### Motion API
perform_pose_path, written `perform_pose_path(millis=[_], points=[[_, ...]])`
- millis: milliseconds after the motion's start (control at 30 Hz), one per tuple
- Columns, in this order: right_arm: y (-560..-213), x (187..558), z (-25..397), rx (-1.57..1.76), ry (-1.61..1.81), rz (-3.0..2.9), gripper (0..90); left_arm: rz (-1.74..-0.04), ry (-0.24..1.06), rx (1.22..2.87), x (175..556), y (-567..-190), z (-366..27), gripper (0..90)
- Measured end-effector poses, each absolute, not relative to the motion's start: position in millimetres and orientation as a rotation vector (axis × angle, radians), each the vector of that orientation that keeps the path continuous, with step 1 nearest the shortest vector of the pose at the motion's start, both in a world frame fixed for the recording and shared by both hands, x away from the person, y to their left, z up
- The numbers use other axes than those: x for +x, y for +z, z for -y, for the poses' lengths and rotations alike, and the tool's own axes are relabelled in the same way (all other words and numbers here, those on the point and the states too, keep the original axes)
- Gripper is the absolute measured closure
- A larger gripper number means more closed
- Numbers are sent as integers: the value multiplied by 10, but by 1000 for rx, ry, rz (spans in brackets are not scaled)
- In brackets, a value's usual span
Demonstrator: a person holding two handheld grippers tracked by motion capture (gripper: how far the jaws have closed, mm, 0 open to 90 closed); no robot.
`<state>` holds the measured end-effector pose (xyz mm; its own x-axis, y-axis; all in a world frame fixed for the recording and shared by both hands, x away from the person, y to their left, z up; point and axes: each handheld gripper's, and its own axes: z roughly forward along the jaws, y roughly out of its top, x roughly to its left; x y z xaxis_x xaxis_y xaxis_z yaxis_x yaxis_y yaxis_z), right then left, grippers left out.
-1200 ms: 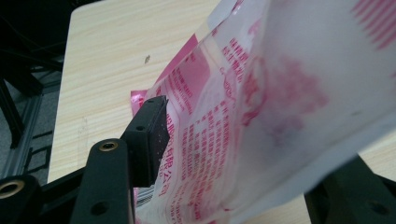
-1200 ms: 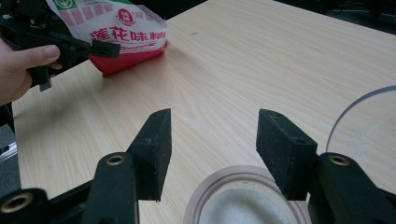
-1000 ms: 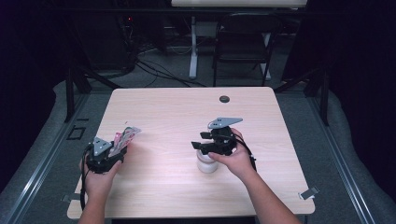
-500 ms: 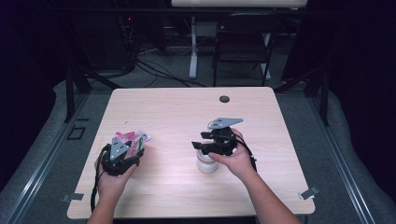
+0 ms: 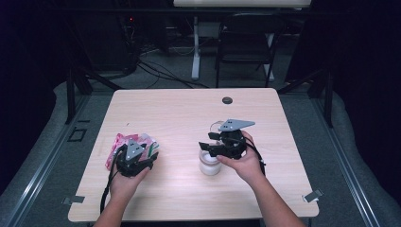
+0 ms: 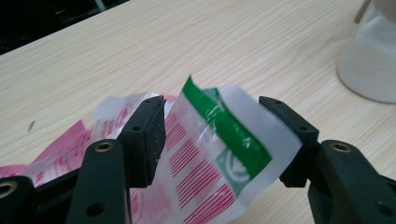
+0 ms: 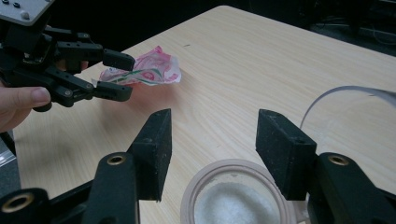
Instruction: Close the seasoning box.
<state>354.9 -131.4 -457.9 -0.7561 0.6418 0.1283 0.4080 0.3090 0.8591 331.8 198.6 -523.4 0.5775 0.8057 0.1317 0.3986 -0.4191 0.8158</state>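
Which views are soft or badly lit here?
High view: table evenly lit, surroundings near black. Left gripper view: packet sharp, jar beyond it blurred. Right gripper view: right claw and jar rim soft up close, left claw farther off clearer.

A light wooden table (image 5: 179, 113) stands on a grey floor (image 5: 326, 142). Near the table's far edge sits a small dark round cap (image 5: 227, 100). Beyond the table, a dark folding chair (image 5: 246, 40) stands beside a white post (image 5: 195, 47), and black cables (image 5: 156, 71) trail over the floor to their left. Metal brackets (image 5: 313, 195) show at the table's near corners.
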Motion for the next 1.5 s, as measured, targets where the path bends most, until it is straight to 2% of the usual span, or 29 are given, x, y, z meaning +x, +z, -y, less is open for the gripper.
perform_pose_path(millis=[400, 933, 1100, 1200, 1300, 1500], points=[[-4522, 3477, 1478, 990, 1420, -2286, 471, -892, 642, 2072, 3366, -5242, -1792, 433], [-4421, 3441, 1694, 970, 1419, -2275, 604, -867, 635, 2099, 3378, -5257, -1710, 435], [-4399, 3454, 1765, 1008, 1408, -2248, 619, -865, 639, 2100, 3377, -5256, -1709, 435], [-4381, 3467, 1824, 1040, 1426, -2208, 616, -870, 642, 2096, 3377, -5256, -1714, 435], [-4358, 3485, 1889, 1037, 1461, -2196, 566, -870, 642, 2097, 3380, -5257, -1718, 434], [-4356, 3535, 2022, 1068, 1469, -2147, 526, -871, 648, 2100, 3378, -5262, -1718, 435]])
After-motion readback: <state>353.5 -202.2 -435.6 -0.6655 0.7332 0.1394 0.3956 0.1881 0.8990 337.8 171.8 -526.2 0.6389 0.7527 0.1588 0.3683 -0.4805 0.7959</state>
